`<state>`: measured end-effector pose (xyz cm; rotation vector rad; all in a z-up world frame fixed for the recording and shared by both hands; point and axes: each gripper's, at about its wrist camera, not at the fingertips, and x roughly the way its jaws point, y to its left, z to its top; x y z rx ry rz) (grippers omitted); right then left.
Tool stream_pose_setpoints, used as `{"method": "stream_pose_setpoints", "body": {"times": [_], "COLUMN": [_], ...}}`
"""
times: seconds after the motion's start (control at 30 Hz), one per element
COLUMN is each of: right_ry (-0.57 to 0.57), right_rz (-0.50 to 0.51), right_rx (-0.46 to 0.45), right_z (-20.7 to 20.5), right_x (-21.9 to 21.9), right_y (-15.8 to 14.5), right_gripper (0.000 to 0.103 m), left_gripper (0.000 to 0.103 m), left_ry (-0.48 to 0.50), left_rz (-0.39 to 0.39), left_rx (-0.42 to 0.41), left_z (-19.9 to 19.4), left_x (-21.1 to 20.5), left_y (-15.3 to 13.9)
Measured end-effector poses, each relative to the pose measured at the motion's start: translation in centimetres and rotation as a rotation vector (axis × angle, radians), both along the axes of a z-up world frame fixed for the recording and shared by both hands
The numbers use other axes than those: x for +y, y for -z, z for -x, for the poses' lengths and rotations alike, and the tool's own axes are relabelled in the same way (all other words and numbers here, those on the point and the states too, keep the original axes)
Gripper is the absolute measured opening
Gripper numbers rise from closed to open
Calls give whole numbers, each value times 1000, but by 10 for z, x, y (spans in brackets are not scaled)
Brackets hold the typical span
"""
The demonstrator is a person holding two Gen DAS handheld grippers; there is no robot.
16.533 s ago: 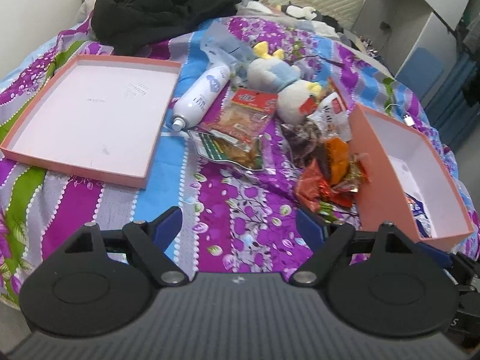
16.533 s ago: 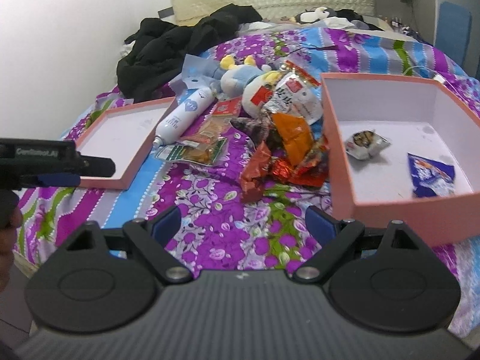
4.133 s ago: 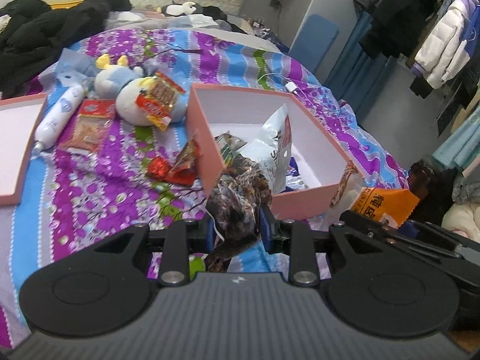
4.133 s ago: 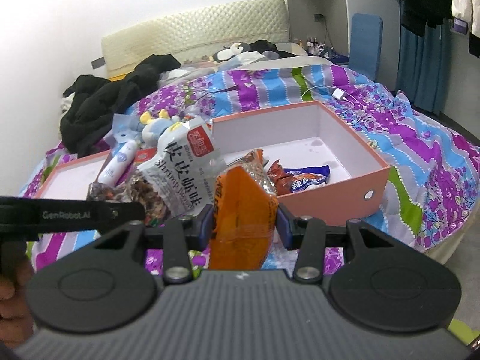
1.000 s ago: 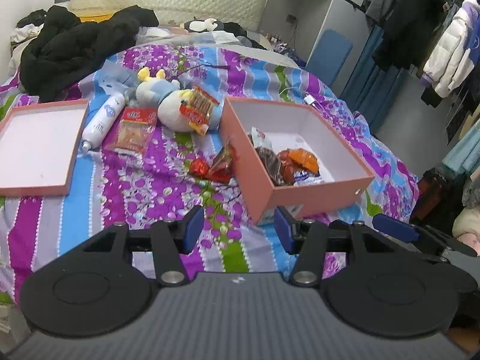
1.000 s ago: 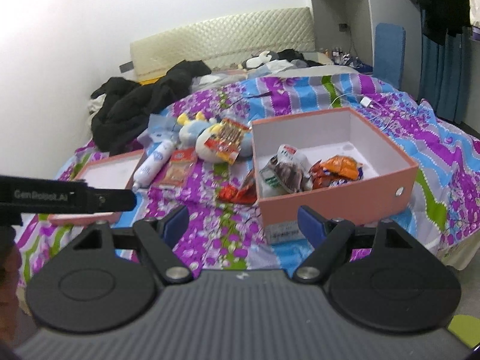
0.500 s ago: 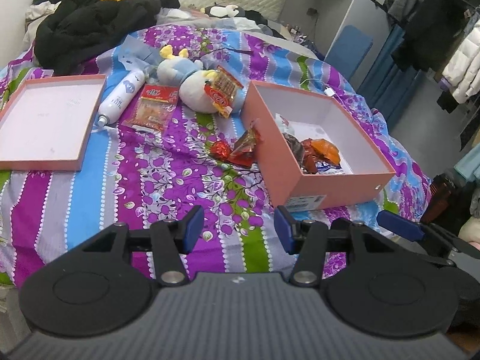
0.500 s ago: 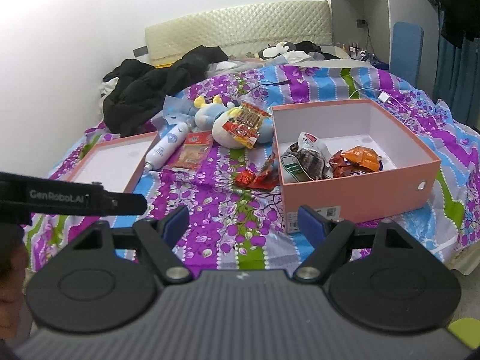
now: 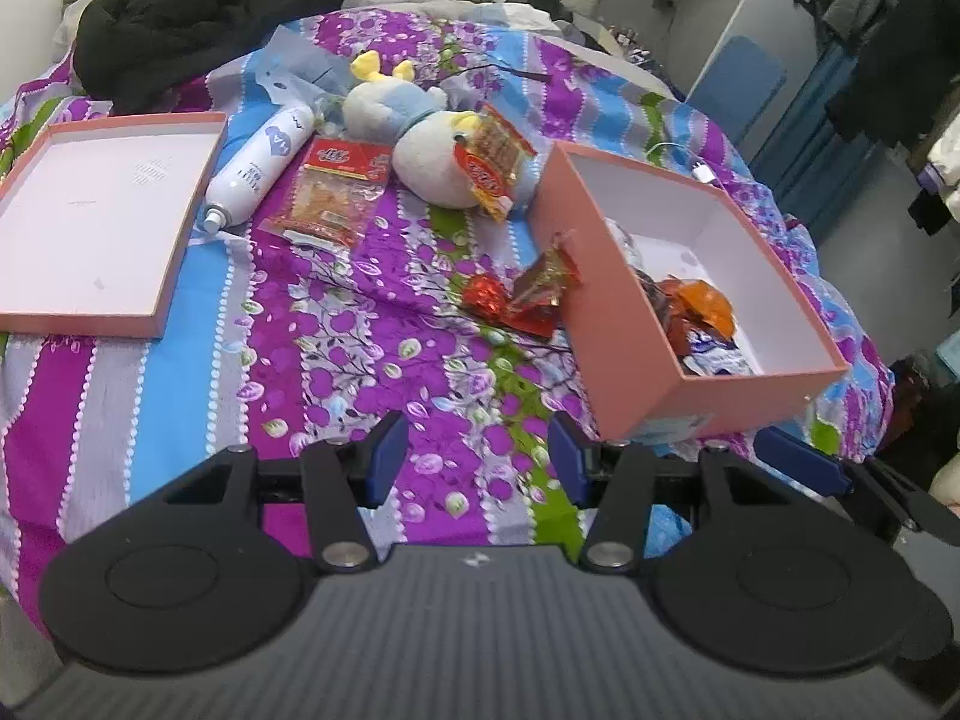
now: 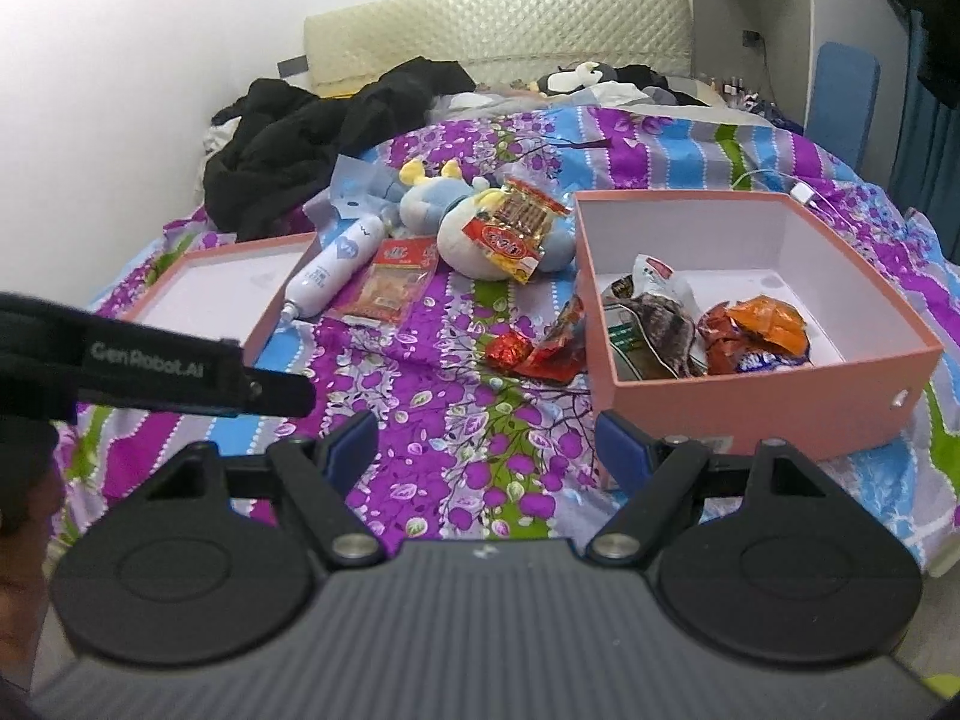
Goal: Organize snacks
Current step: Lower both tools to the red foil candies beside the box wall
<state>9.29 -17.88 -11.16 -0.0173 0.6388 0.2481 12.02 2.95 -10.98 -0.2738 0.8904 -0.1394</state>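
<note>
A pink box (image 9: pixel 606 312) (image 10: pixel 762 396) on the bed holds several snack bags, among them an orange one (image 10: pixel 765 318) and a dark one (image 10: pixel 657 324). Red snack packets (image 9: pixel 522 300) (image 10: pixel 534 351) lie against the box's left wall. A clear packet with a red label (image 9: pixel 333 195) (image 10: pixel 393 285) lies flat further left. A yellow-red packet (image 9: pixel 489 162) (image 10: pixel 519 228) rests on a plush toy. My left gripper (image 9: pixel 477 465) and right gripper (image 10: pixel 486 450) are both open and empty, above the bedspread in front of the box.
A pink box lid (image 9: pixel 90 216) (image 10: pixel 222 288) lies at the left. A white spray bottle (image 9: pixel 261 165) (image 10: pixel 336 270) and a plush toy (image 9: pixel 420 144) (image 10: pixel 474 222) lie behind the snacks. Black clothes (image 9: pixel 198 6) are heaped at the bed's head. The bed edge is near me.
Both grippers have moved closer to the bed and the snacks. Four seconds ago each held a snack bag; those bags now lie in the box and both grippers are open.
</note>
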Motion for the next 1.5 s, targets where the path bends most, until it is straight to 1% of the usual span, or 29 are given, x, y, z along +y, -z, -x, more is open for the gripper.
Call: {"method": "stream_pose_setpoints", "body": {"times": [0.2, 0.3, 0.37, 0.4, 0.5, 0.6, 0.7, 0.87, 0.97, 1.03, 1.1, 1.17, 1.27, 1.33, 1.5], "right_ry": [-6, -15, -14, -13, -9, 5, 26, 79, 125, 168, 203, 238, 282, 293, 304], "right_rz": [39, 65, 88, 97, 129, 154, 189, 278, 302, 298, 280, 265, 232, 205, 198], "right_rx": [2, -9, -17, -21, -40, -61, -80, -102, -91, -80, -68, -67, -67, -69, -52], "right_z": [-23, -35, -43, -48, -62, -76, -93, -124, -141, -151, -159, -167, -178, -184, -198], "right_x": [17, 25, 32, 35, 48, 59, 69, 85, 86, 84, 81, 80, 77, 74, 73], "right_y": [14, 22, 29, 33, 47, 60, 73, 97, 111, 118, 125, 131, 137, 140, 150], "right_gripper": [80, 80, 79, 77, 76, 75, 75, 73, 72, 69, 67, 67, 65, 62, 57], "left_gripper": [57, 62, 63, 63, 65, 66, 66, 66, 66, 66, 65, 65, 65, 65, 61], "left_ry": [-22, -37, -36, -35, -29, -18, -5, 26, 69, 116, 170, 240, 320, 374, 461], "left_rz": [0, 8, 18, 24, 40, 76, 131, 232, 283, 302, 292, 258, 198, 176, 119], "left_rx": [10, 13, 20, 21, 31, 49, 74, 112, 138, 159, 171, 185, 200, 217, 245], "left_z": [-34, -55, -70, -77, -101, -128, -156, -204, -233, -252, -268, -280, -295, -304, -312], "left_x": [16, 26, 32, 34, 40, 46, 50, 50, 43, 33, 20, 6, -11, -19, -29], "left_y": [15, 25, 35, 40, 59, 79, 98, 124, 137, 144, 149, 152, 154, 157, 166]}}
